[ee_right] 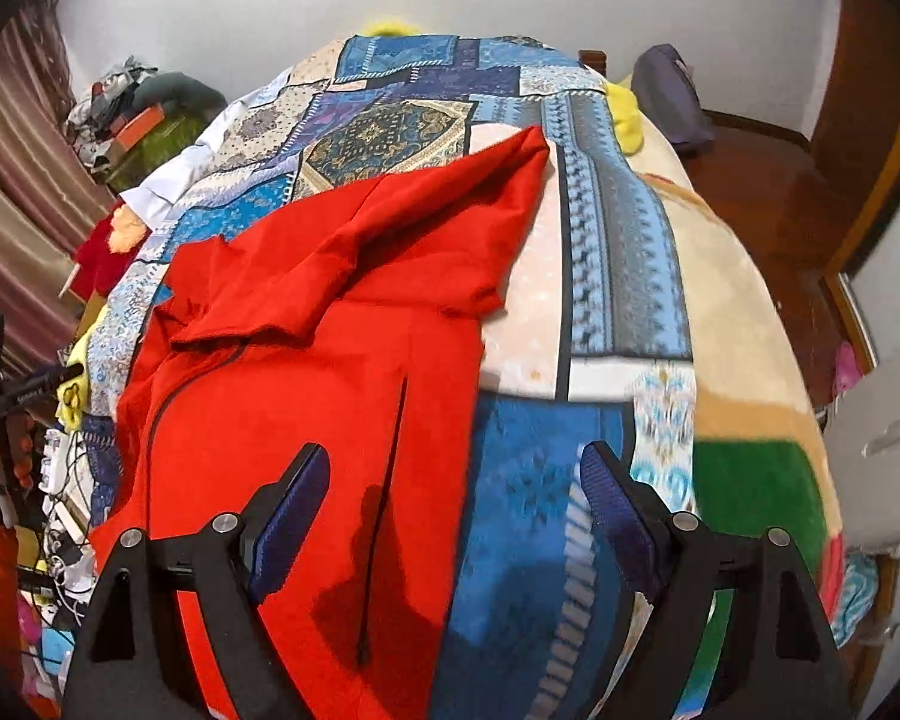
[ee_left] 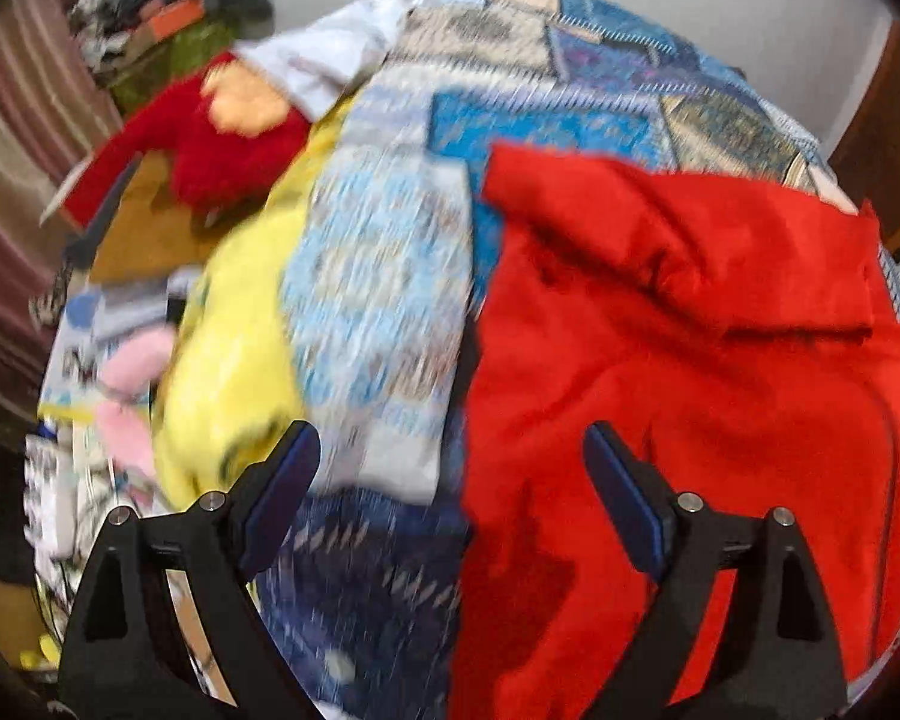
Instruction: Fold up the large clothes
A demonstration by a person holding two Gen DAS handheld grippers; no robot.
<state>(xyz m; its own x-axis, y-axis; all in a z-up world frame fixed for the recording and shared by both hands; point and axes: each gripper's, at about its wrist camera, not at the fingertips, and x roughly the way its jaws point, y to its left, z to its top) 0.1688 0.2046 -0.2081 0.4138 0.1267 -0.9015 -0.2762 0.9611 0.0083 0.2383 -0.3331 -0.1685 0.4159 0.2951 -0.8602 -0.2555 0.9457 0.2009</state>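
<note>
While both jaws stand wide and empty: one red garment [ee_right: 306, 360], spread on the patchwork bedspread [ee_right: 618, 276].
Soft, limp and light by the look of it, likely to sag; top part already doubled over. Left gripper [ee_left: 450, 480] and right gripper [ee_right: 456, 492] hover above; best taken at hem corners or the side edge.

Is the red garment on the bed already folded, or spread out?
Partly folded: the red garment lies mostly spread, with its upper part turned over onto itself.
</note>
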